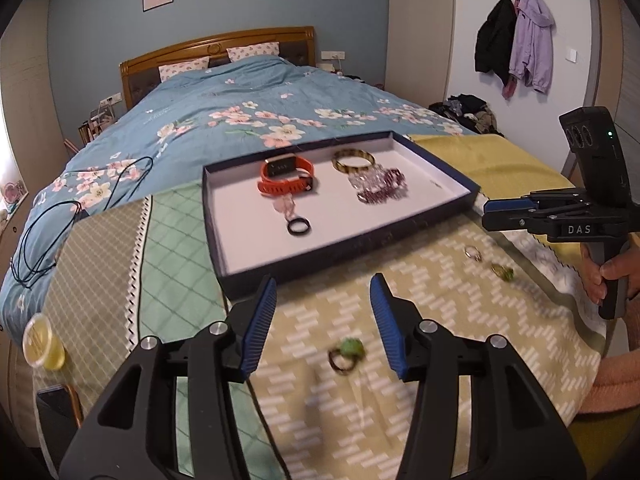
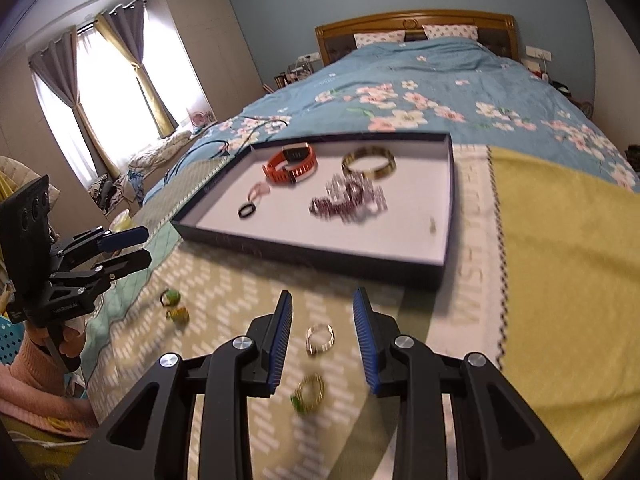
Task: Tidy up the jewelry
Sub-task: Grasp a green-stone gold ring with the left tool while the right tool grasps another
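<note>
Both your grippers, left and right, gape unladen; rings (small, blurred) may slip when pinched.

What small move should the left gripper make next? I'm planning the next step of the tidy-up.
Probably lower the left gripper straight down and close on the green-stone ring. Its jaws stand open and empty, and the ring lies loose on the patterned cloth between them, outside the tray that already holds the orange watch and bracelets.
</note>
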Motion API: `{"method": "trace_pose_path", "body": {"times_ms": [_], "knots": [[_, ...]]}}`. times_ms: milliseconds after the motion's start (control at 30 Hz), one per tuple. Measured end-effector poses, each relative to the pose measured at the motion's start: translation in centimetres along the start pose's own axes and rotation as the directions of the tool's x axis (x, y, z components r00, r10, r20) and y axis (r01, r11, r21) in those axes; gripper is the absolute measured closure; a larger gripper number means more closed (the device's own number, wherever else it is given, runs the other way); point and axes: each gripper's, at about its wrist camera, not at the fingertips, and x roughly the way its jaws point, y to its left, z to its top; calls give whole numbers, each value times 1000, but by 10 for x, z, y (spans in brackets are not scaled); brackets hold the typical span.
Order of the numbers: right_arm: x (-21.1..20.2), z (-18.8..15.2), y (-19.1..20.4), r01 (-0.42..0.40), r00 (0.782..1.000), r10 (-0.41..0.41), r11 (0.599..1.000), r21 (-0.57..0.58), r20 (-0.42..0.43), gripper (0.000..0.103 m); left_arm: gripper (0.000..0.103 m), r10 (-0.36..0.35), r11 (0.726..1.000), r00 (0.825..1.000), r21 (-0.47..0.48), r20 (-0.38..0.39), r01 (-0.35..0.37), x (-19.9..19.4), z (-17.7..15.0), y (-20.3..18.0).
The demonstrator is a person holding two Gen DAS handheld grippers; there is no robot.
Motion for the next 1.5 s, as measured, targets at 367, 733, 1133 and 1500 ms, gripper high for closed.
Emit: {"method": "trace_pose_path", "body": {"times_ms": [367, 733, 1133, 1500], "knots": [[-11, -31, 5, 22, 999, -22, 1000, -11, -46, 74, 55, -55, 998, 998, -8, -43, 55, 2, -25, -16], [-4, -44, 18, 18, 997, -21, 999, -37, -73, 74, 56, -78, 997, 994, 18, -73, 79, 9, -36, -32], [-5, -44, 15, 9, 998, -10, 1000, -23, -66, 74, 90, -135, 991, 979, -10, -150, 135, 38, -28, -39], [-4, -46, 23, 34, 997, -38, 998, -60, -68, 74, 91, -153, 988, 975, -52, -161, 146, 38, -30, -32]]}}
